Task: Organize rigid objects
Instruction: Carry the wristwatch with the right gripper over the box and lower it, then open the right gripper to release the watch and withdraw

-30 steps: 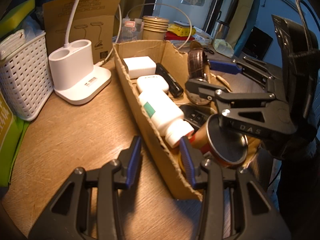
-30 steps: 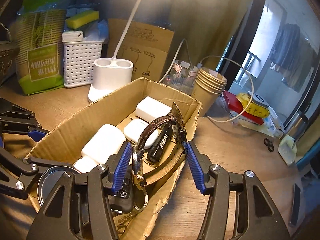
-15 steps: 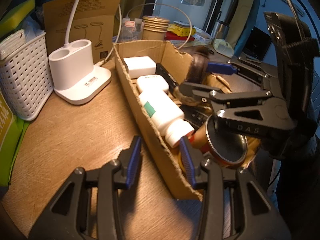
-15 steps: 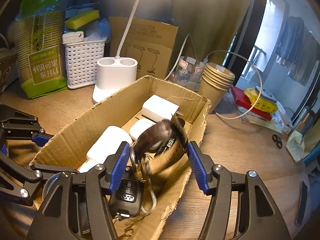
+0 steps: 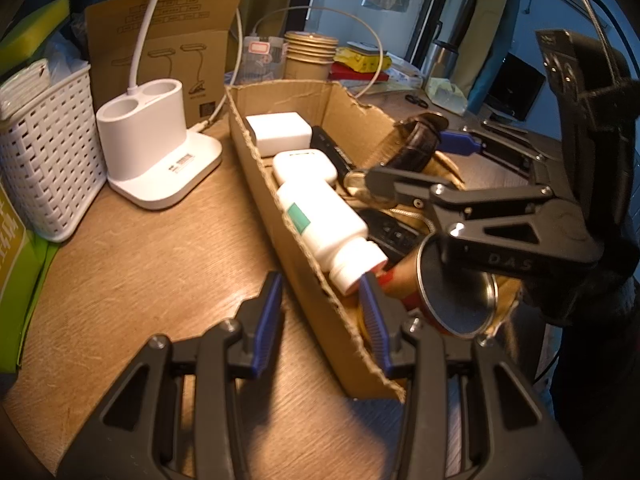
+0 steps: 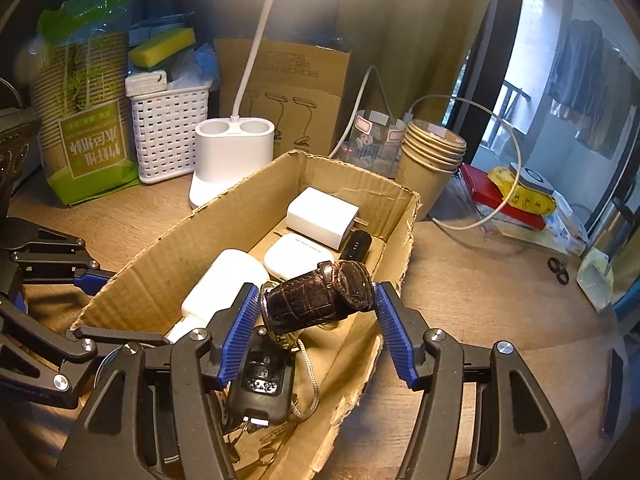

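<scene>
A wooden table (image 6: 472, 292) carries a long cardboard box (image 6: 224, 220) holding a white pill bottle (image 5: 320, 224), a white charger (image 6: 322, 216), a white earbud case (image 6: 298, 256) and a car key (image 6: 262, 380). The right gripper (image 6: 316, 320) hovers over the box's near end with its blue pads spread; a coiled brown leather watch (image 6: 320, 298) sits between them, touching the left pad, a sliver of gap at the right. The left gripper (image 5: 322, 320) is open astride the box's left wall, holding nothing.
</scene>
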The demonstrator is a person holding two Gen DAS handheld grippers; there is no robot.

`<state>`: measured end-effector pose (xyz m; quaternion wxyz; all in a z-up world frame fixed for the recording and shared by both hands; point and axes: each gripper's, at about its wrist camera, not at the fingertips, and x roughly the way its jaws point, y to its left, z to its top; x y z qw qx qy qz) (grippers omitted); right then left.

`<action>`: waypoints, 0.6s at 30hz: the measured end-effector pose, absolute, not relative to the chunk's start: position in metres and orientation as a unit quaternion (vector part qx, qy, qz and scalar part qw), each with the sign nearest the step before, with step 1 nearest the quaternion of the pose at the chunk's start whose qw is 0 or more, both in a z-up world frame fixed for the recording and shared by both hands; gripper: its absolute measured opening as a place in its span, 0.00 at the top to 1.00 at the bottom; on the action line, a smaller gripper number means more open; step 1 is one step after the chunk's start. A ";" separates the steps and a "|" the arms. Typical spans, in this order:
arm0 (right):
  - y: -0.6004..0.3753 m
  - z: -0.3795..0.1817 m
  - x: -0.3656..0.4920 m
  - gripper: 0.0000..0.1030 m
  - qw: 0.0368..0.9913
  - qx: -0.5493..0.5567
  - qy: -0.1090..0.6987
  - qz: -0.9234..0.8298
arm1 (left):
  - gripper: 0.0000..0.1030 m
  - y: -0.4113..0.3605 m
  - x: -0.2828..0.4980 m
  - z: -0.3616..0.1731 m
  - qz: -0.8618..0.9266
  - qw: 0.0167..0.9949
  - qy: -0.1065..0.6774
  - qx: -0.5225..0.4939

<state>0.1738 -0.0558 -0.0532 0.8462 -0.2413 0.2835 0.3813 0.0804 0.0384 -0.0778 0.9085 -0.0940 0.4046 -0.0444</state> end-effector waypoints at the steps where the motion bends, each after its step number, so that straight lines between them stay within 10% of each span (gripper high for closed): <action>1: -0.057 -0.053 0.173 0.38 0.846 -0.240 0.283 0.382 | 0.59 0.038 0.080 -0.078 -0.044 0.908 0.405 -0.094; 18: -0.072 -0.047 0.158 0.26 0.849 -0.224 0.281 0.388 | 0.59 0.039 0.081 -0.078 -0.044 0.908 0.405 -0.095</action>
